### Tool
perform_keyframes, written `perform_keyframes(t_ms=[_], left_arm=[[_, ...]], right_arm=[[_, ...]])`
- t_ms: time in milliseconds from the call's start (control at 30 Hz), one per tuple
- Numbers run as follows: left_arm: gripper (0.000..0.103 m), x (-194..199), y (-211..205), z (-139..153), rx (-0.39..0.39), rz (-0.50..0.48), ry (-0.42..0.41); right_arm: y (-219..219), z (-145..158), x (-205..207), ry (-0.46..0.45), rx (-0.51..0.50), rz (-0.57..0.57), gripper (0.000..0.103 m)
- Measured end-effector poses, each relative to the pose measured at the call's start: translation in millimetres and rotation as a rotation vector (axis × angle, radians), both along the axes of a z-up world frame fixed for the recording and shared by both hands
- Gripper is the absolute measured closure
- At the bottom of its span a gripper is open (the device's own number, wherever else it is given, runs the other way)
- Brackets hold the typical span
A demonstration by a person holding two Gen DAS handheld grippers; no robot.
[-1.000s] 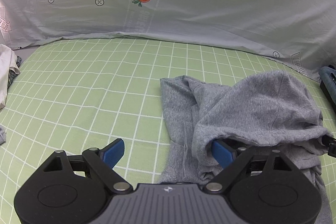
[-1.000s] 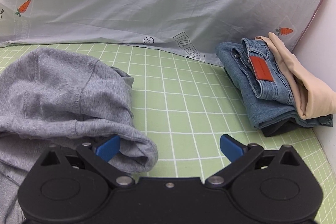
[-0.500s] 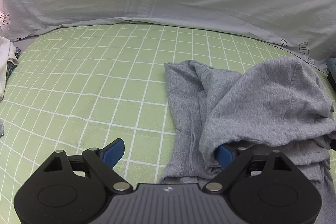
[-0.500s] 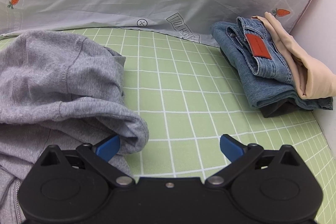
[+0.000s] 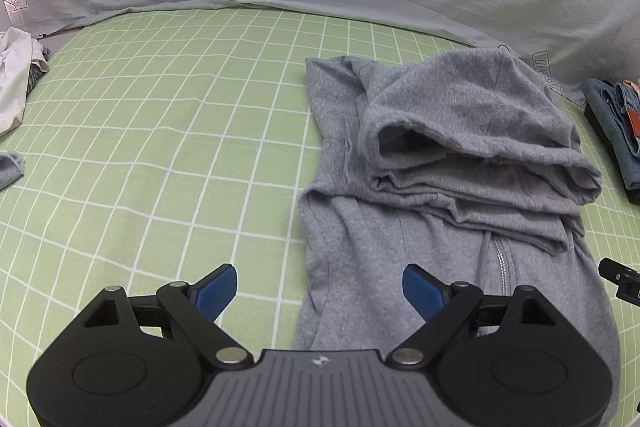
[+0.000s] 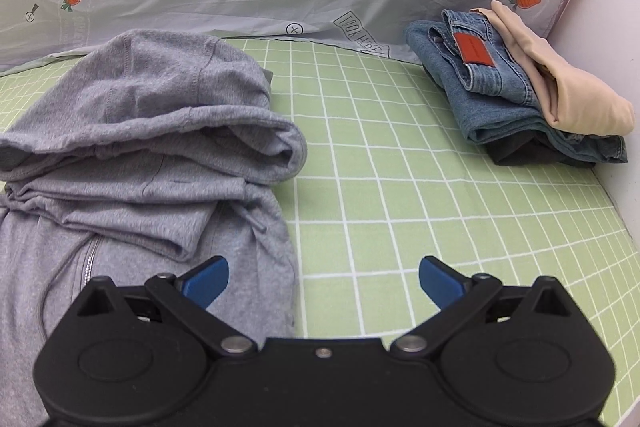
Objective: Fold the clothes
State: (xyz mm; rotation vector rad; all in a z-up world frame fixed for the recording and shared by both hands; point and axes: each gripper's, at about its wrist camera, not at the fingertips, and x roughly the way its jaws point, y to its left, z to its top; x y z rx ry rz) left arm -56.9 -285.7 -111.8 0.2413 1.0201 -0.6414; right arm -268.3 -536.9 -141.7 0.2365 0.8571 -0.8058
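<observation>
The grey hoodie [image 5: 440,187] lies mid-bed on the green sheet [image 5: 160,147], its hood folded down over the zipped body. Both the left gripper [image 5: 320,291] and the right gripper [image 6: 323,279] hang empty, jaws wide apart. The next fold likely calls for gripping the hoodie's 2 side edges; folded jeans [image 6: 492,95] sit at the bed's right edge.

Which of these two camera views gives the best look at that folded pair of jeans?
The right wrist view. There the folded jeans sit whole near the wall, orange patch facing up, between a dark garment below and a beige one on top. The left wrist view catches only a sliver of them at its right edge.
</observation>
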Motion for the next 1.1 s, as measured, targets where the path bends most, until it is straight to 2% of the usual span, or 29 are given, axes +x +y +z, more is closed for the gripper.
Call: perform_keyframes(t_ms=[233,433,667,800,867,1000,1100], left_arm=[[0.013,-38,19,-14,0.056,-0.066,0.034],[0.013,-54,31,-23,0.067,-0.093,0.068],[0.013,-67,48,-30,0.078,-0.1,0.1],[0.013,-74,53,-34,0.085,-0.125,0.128],[0.015,-77,55,-35,0.082,-0.138,0.138],[0.028,-79,59,-37,0.065,-0.151,0.182],[0.031,-82,61,-37,0.057,-0.164,0.187]], right_arm=[[26,-15,-29,0.028,0.091,-0.006,0.0],[47,-23,-55,0.046,0.131,-0.027,0.0],[62,-28,-72,0.026,0.182,-0.034,0.001],[68,-30,-77,0.015,0.222,-0.037,0.007],[71,-31,-79,0.01,0.243,-0.039,0.01],[72,-33,-86,-0.019,0.292,-0.051,0.014],[76,-31,-88,-0.034,0.293,-0.036,0.021]])
